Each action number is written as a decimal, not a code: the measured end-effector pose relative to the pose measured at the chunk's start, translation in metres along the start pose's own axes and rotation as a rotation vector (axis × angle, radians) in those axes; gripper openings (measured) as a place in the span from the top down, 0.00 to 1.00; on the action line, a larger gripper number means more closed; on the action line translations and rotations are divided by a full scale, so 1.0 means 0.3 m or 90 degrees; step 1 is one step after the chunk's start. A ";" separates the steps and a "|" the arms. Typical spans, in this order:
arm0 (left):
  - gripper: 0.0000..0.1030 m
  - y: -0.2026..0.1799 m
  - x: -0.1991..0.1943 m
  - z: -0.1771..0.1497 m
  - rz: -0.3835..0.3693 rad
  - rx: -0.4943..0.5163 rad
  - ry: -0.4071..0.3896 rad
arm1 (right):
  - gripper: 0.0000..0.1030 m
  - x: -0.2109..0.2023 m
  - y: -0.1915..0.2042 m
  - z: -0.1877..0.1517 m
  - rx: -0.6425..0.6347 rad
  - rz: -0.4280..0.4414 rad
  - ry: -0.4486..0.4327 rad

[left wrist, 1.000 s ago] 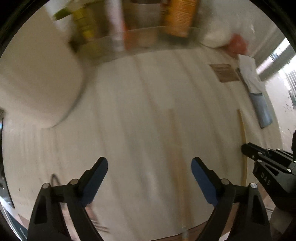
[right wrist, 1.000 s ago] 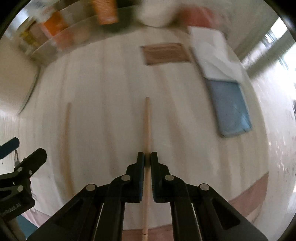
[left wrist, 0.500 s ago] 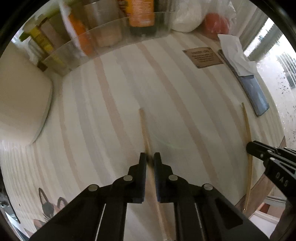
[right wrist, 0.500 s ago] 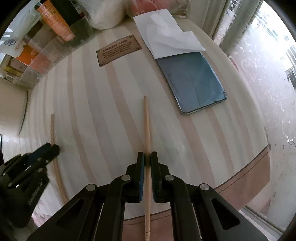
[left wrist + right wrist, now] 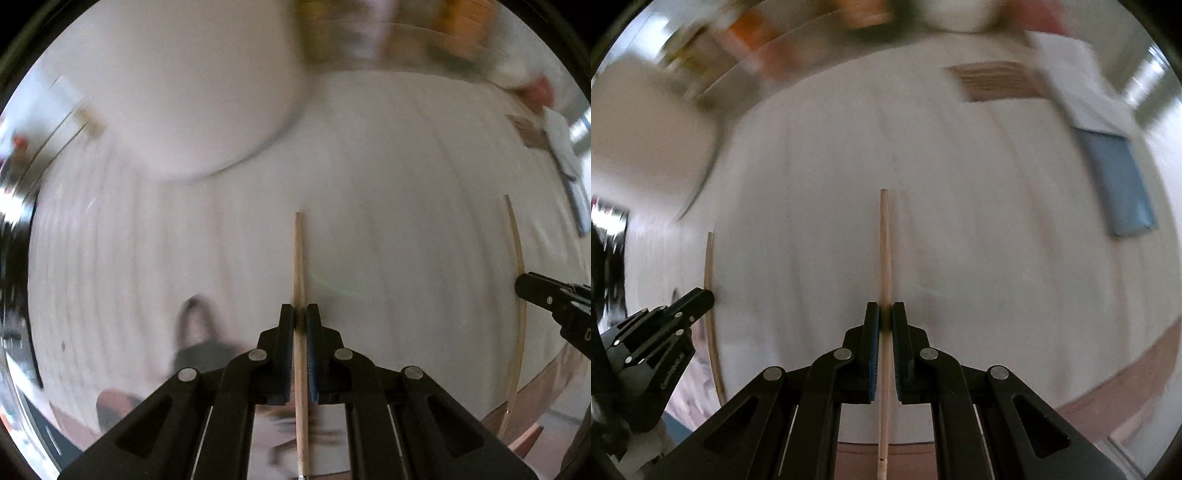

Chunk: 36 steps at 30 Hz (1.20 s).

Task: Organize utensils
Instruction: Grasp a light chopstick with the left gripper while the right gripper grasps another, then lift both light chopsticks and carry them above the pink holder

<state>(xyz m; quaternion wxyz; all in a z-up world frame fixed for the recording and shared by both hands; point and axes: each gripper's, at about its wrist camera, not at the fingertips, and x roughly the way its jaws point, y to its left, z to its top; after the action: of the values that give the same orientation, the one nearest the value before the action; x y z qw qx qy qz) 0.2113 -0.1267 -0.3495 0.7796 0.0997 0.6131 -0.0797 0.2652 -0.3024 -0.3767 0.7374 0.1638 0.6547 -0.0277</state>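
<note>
The left gripper (image 5: 299, 314) pinched one chopstick (image 5: 298, 266); the right gripper (image 5: 885, 312) pinched another chopstick (image 5: 884, 251). Jars along each frame's top were too blurred to identify.

Each black plastic gripper (image 5: 299, 314) (image 5: 885, 312) has blue-lined fingers and silver pivot screws.
</note>
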 end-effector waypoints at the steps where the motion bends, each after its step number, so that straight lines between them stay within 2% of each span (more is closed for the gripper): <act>1: 0.96 0.048 0.002 -0.014 0.002 -0.025 0.004 | 0.93 0.010 0.035 0.002 -0.017 0.001 0.003; 4: 0.96 0.143 0.002 -0.042 -0.001 -0.073 0.011 | 0.93 0.037 0.149 0.003 -0.069 0.004 0.015; 7: 0.96 0.185 0.008 -0.055 -0.013 -0.105 0.014 | 0.93 0.040 0.245 0.002 -0.108 -0.007 0.024; 13: 0.96 0.297 -0.011 -0.091 -0.040 -0.114 0.017 | 0.93 0.058 0.320 0.037 -0.162 -0.049 0.057; 14: 0.96 0.343 -0.023 -0.068 -0.043 -0.113 0.018 | 0.93 0.057 0.333 0.056 -0.163 -0.050 0.066; 16: 0.95 0.353 -0.016 -0.071 -0.048 -0.114 0.018 | 0.93 0.069 0.348 0.080 -0.165 -0.055 0.083; 17: 0.95 0.404 -0.023 -0.024 -0.049 -0.112 0.019 | 0.93 0.081 0.349 0.102 -0.169 -0.059 0.085; 24: 0.95 0.383 0.010 0.005 -0.051 -0.108 0.017 | 0.93 0.107 0.441 0.177 -0.179 -0.086 0.088; 28: 0.95 0.377 0.015 0.024 -0.047 -0.092 0.014 | 0.93 0.105 0.497 0.148 -0.178 -0.080 0.087; 32: 0.96 0.371 0.017 0.027 -0.043 -0.093 0.004 | 0.94 0.081 0.448 0.150 -0.168 -0.059 0.076; 33: 0.97 0.374 0.008 0.025 -0.051 -0.094 -0.001 | 0.94 0.061 0.432 0.086 -0.165 -0.053 0.067; 36: 0.97 0.378 -0.079 0.012 -0.067 -0.089 -0.036 | 0.94 0.015 0.385 0.061 -0.156 -0.050 0.027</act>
<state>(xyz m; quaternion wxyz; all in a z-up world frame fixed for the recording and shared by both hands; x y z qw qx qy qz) 0.2370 -0.0177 -0.3192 0.7964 0.0108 0.5993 -0.0803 0.3130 -0.1974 -0.3558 0.7365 0.0470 0.6743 0.0273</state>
